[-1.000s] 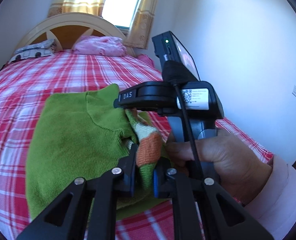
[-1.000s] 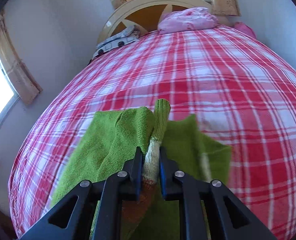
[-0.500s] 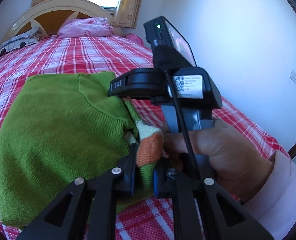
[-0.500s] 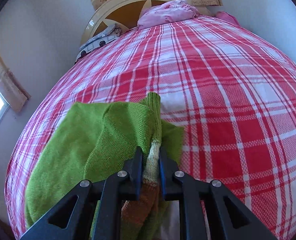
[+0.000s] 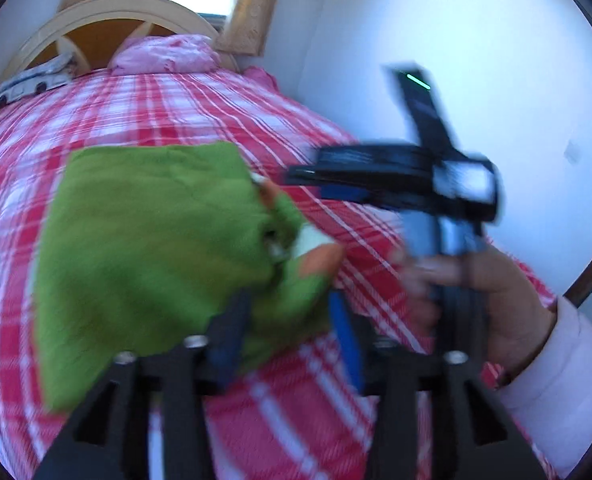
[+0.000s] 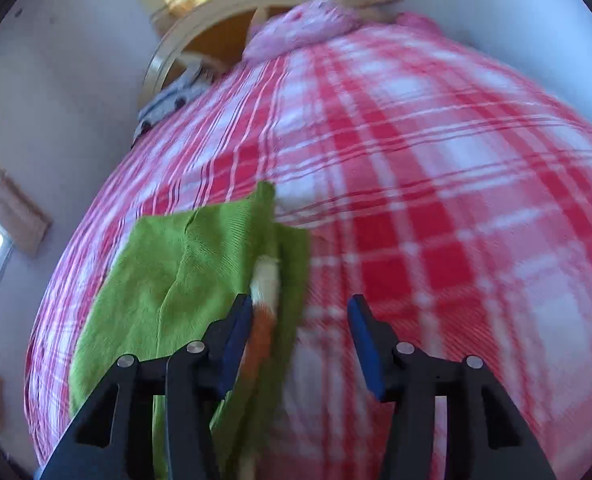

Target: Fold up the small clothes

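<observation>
A small green knit sweater (image 5: 148,240) with a white and orange striped cuff (image 5: 315,252) lies folded on the red plaid bed. My left gripper (image 5: 292,336) is open, its jaws apart around the sweater's near edge. My right gripper (image 6: 299,336) is open too; the striped sleeve (image 6: 266,292) lies loose by its left finger. The sweater also shows in the right wrist view (image 6: 184,280). The right gripper's body (image 5: 415,184) and the hand holding it show in the left wrist view, right of the sweater. Both views are blurred.
The red and white plaid bedspread (image 6: 435,200) covers the whole bed. A pink pillow (image 5: 168,56) and a patterned pillow (image 5: 32,84) lie by the wooden headboard (image 5: 108,20). A white wall (image 5: 475,60) runs along the right side.
Both grippers have opened and let go of the striped sleeve, which now lies on the sweater. The right gripper has pulled away to the right of the sweater.
</observation>
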Available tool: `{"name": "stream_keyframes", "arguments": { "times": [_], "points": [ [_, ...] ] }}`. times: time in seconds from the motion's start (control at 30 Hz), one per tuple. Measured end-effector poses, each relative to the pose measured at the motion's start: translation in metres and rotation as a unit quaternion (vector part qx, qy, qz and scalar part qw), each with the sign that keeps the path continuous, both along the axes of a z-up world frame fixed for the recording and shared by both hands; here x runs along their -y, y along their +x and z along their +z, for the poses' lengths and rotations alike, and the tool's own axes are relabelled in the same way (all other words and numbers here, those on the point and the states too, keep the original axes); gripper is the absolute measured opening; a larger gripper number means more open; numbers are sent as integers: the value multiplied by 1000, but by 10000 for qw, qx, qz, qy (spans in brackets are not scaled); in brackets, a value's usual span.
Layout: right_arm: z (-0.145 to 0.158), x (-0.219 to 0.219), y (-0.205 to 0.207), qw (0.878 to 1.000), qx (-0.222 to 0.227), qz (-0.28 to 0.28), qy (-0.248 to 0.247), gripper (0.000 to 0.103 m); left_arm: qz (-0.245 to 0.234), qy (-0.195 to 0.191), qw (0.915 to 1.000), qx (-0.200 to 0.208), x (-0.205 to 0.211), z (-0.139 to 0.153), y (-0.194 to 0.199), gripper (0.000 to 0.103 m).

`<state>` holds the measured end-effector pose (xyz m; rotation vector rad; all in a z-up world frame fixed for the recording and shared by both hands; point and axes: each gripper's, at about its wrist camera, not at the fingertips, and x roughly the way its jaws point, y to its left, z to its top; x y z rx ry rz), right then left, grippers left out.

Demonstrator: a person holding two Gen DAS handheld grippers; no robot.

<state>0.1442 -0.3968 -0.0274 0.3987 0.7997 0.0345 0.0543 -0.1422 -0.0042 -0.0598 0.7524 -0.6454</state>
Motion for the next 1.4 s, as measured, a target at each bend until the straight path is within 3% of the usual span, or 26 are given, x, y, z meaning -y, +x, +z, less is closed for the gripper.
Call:
{"name": "stream_keyframes", "arguments": {
  "times": [0.03,0.1,0.27,0.4,0.57,0.67,0.7,0.73,0.8,0.97,1.1,1.2,1.27,1.4],
  "points": [
    [6,0,-16,10000,91,-26,18,51,108,-34,9999,41,-13,0,-7,60],
    [16,-4,-48,9996,271,43,77,51,499,85,9987,110,-41,-4,-19,60],
    [20,-41,-95,9987,382,324,16,52,860,305,9958,1,-72,-16,-21,60],
    [19,-86,-100,9921,446,712,-936,52,1021,790,9916,96,-60,-21,-22,60],
    [15,-116,-85,9722,390,991,-2087,52,1130,694,9912,-27,-60,-19,-23,60],
    [-4,-107,-71,9772,-65,1202,-1752,51,1141,551,9917,-194,-68,-18,-17,60],
    [-8,-107,-71,9761,-102,1229,-1791,47,1119,543,9920,-218,-69,-18,-17,60],
    [-12,-107,-75,9719,-90,1225,-2006,34,1093,565,9921,-225,-70,-19,-17,60],
    [-15,-102,-82,9725,-79,1146,-2027,27,1055,608,9923,-227,-69,-21,-17,60],
    [-27,-58,-96,9966,-161,463,-660,24,908,571,9937,-333,-75,-21,-22,60],
    [-25,-45,-107,9996,-91,282,-29,24,976,364,9936,-445,-102,-11,-25,60],
    [-9,-52,-117,9993,7,142,-342,29,1348,276,9903,-194,-127,4,-20,60],
    [11,-62,-121,9961,211,-66,-849,30,1481,313,9884,-86,-130,9,-12,61],
    [44,-96,-113,9860,777,253,-1451,32,1647,468,9852,73,-114,16,16,61]
  ]
}}
